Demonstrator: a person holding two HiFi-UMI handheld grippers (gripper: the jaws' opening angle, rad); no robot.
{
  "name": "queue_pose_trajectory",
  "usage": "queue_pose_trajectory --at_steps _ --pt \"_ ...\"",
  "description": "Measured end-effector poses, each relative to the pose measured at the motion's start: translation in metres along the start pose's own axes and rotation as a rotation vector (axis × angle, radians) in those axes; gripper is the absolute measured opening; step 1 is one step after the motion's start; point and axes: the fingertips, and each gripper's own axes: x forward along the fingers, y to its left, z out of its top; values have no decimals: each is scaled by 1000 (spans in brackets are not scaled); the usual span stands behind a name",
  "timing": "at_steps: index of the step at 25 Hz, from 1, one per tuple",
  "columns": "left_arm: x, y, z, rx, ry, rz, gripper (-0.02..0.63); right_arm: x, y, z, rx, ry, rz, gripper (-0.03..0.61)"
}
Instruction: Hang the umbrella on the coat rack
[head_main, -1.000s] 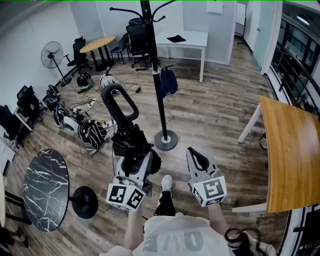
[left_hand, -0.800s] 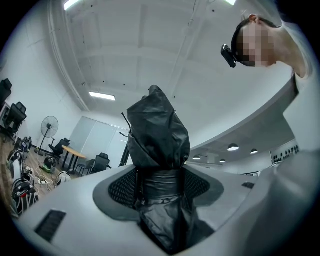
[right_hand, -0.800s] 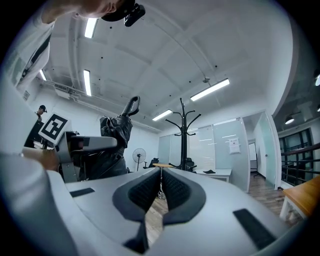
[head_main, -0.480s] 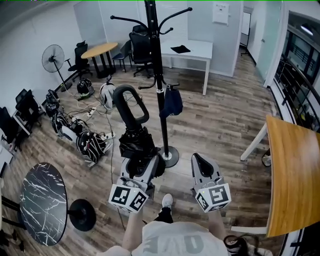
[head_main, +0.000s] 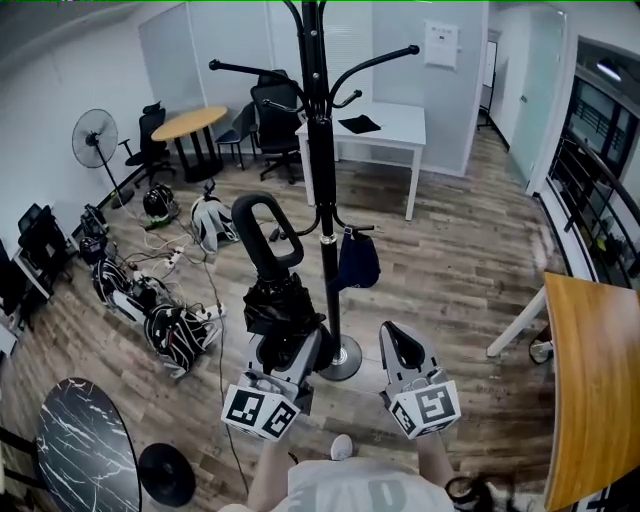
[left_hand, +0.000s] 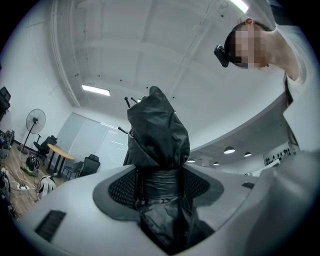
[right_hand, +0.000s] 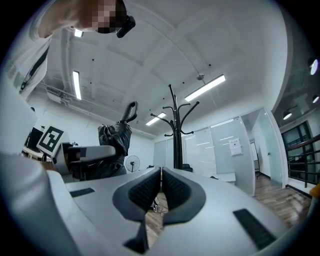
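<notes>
A black folded umbrella (head_main: 272, 296) with a looped handle (head_main: 265, 228) stands upright in my left gripper (head_main: 283, 352), which is shut on its folded fabric (left_hand: 160, 170). The handle points up, just left of the black coat rack pole (head_main: 322, 200). The rack's hooks (head_main: 245, 71) spread above the handle. In the right gripper view the umbrella (right_hand: 114, 145) shows left of the coat rack (right_hand: 176, 132). My right gripper (head_main: 402, 344) is shut and holds nothing, right of the rack's round base (head_main: 343, 362); its jaws (right_hand: 161, 186) meet.
A dark blue bag (head_main: 357, 261) hangs on a low hook of the rack. Helmets and cables (head_main: 170, 320) lie on the floor at left. A marble round table (head_main: 85, 445) is at lower left, a wooden table (head_main: 598, 380) at right, a white desk (head_main: 385, 125) behind.
The view has come closer to the coat rack. My left gripper has carried the umbrella up and toward the pole; the handle now sits nearer the hooks.
</notes>
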Motion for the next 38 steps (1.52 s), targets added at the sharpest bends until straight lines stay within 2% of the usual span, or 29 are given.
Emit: queue_pose_trajectory --at_steps 5,12,17,26,33,38 --pt "39 35 -3 46 26 -7 287 55 -17 5 -11 -14 5 32" --pt "73 46 -13 51 37 2 287 94 -36 8 -32 -32 36 32" --pt "84 49 -16 49 26 17 284 107 -41 6 -40 -26 71 32" --pt "91 49 -9 54 -6 30 281 109 -49 -1 -19 -26 83 32" --pt "109 50 16 59 0 49 281 106 -57 4 -6 -41 80 32" --pt "137 55 56 70 -25 41 281 107 -58 13 -1 -68 90 32"
